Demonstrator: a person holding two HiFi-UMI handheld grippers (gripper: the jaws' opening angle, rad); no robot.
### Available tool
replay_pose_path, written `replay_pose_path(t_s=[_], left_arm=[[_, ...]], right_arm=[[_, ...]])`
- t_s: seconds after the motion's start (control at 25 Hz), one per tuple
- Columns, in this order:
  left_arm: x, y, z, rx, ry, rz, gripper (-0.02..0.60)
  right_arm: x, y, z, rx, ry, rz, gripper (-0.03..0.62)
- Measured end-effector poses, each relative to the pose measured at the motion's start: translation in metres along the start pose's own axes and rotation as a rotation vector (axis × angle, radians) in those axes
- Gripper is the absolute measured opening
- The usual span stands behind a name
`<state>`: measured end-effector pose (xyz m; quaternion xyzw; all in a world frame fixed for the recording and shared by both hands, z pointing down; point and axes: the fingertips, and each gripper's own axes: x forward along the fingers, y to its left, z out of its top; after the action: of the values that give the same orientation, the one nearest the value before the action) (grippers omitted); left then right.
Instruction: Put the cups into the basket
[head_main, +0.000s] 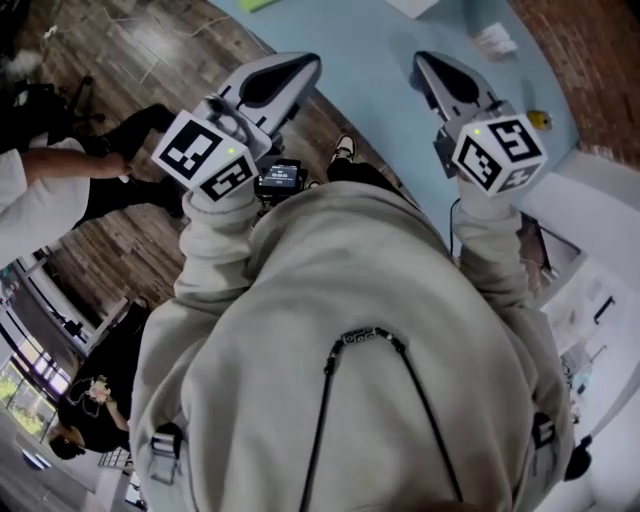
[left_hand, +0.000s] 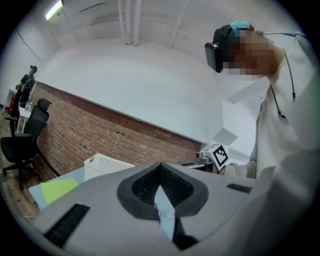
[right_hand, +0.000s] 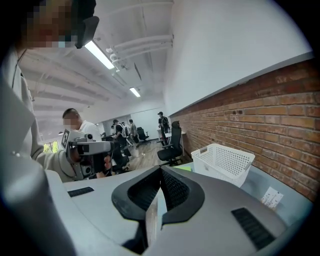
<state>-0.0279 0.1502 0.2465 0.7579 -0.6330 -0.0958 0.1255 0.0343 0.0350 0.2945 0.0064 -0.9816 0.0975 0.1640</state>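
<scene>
White lattice plastic catches the eye first: the basket (right_hand: 222, 161) stands on the pale blue table (right_hand: 262, 181), close to the edge that runs along the brick wall (right_hand: 260, 110). A yellow-green sheet (left_hand: 57, 190) lies flat near the table corner closest to the office chair (left_hand: 20, 145). No cup shows in any view, so I'd guess they sit on a stretch of table outside the frames, though I can't be sure of that. The person stands off the table's near edge with both tools held out ahead. The left gripper (left_hand: 161, 167) has its jaws pressed together with nothing between them, and the right gripper (right_hand: 161, 172) is the same, pads meeting and empty. To my eye the step in hand is the approach to a first cup. To do it well, I'd find the cups before committing either arm. The jaws should be spread wide well short of the cup rather than at its rim. Come in level so one pad passes each side of the cup's wall, and close only as firmly as a light cup will stand without tipping or buckling. Carry it over the basket's rim and lower it inside instead of dropping it. Keep the other gripper well apart from that path.
</scene>
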Motion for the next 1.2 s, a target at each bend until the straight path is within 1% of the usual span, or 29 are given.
replay_pose_path(t_s=[0.12, 0.2, 0.28, 0.44, 0.56, 0.68, 0.8, 0.92, 1.08, 1.2], left_arm=[[0.035, 0.007, -0.003, -0.015, 0.017, -0.022, -0.003], [0.050, 0.011, -0.004, -0.018, 0.042, -0.038, -0.003], [0.059, 0.016, -0.003, -0.018, 0.062, -0.049, -0.003], [0.079, 0.025, 0.006, -0.011, 0.066, -0.061, -0.003], [0.092, 0.027, 0.006, -0.026, 0.081, -0.081, -0.003], [0.103, 0.035, 0.005, -0.033, 0.107, -0.097, -0.003], [0.118, 0.044, 0.008, -0.036, 0.119, -0.132, -0.003], [0.140, 0.054, 0.011, -0.035, 0.131, -0.188, -0.003], [0.171, 0.061, 0.015, -0.033, 0.155, -0.312, -0.003], [0.191, 0.069, 0.019, -0.034, 0.173, -0.398, -0.003]], right_arm=[[0.002, -0.036, 0.001, 0.015, 0.006, -0.016, 0.014], [0.007, -0.052, 0.001, 0.037, 0.003, -0.018, 0.014], [0.014, -0.061, 0.002, 0.051, -0.002, -0.014, 0.014], [0.025, -0.079, 0.007, 0.074, -0.014, -0.007, 0.014], [0.022, -0.090, 0.006, 0.085, -0.011, -0.011, 0.014], [0.016, -0.106, 0.003, 0.104, -0.006, -0.044, 0.014], [0.014, -0.121, 0.005, 0.121, -0.008, -0.081, 0.014], [0.018, -0.133, 0.008, 0.127, -0.014, -0.122, 0.014], [0.022, -0.145, 0.014, 0.136, -0.023, -0.197, 0.014], [0.023, -0.154, 0.019, 0.162, -0.041, -0.271, 0.014]])
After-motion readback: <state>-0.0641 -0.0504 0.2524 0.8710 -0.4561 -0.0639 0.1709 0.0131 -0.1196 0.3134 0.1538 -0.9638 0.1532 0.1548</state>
